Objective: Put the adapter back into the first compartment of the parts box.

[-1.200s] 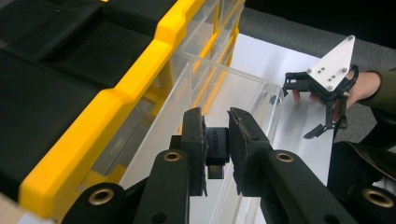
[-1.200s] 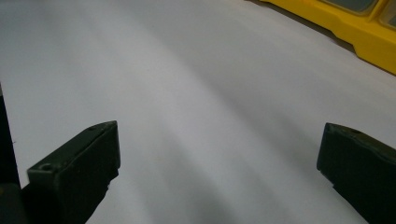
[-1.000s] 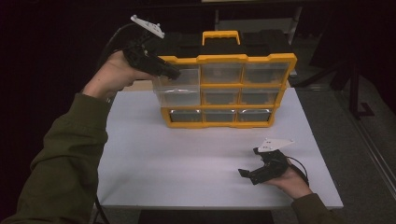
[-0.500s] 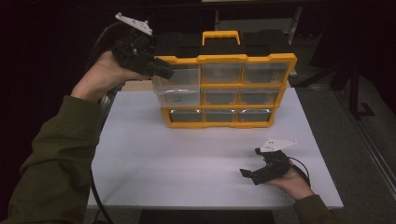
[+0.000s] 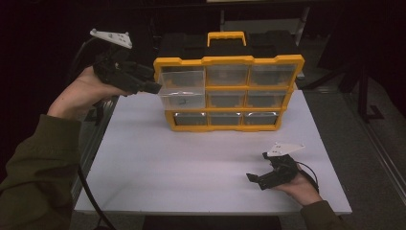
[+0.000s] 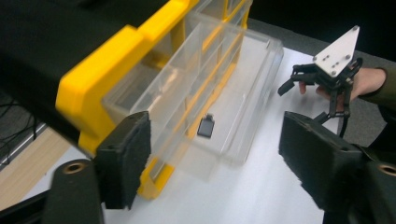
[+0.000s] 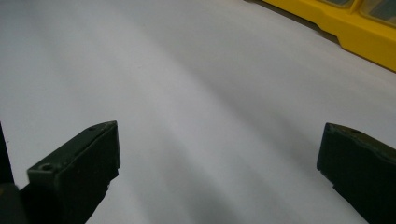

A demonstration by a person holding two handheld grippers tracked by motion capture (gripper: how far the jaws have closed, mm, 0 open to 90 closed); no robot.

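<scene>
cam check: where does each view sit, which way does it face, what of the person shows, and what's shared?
High view: overhead, facing forward-down at organizer; both forearms, left tongs, right tongs.
Left gripper view: rides left tongs, looks past pulled-out drawer; own jaws open.
Right gripper view: rides right tongs, faces table; jaws open.
Shared: the organizer.

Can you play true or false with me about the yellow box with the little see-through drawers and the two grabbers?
1. One clear drawer sticks out of the yellow organizer. True.
2. The pulled-out drawer holds a small dark part. True.
3. The left gripper is clamped on the drawer. False: its jaws are open and off it.
4. The right gripper holds a screw. False: it is open, with nothing between its jaws, over the white table.
</scene>
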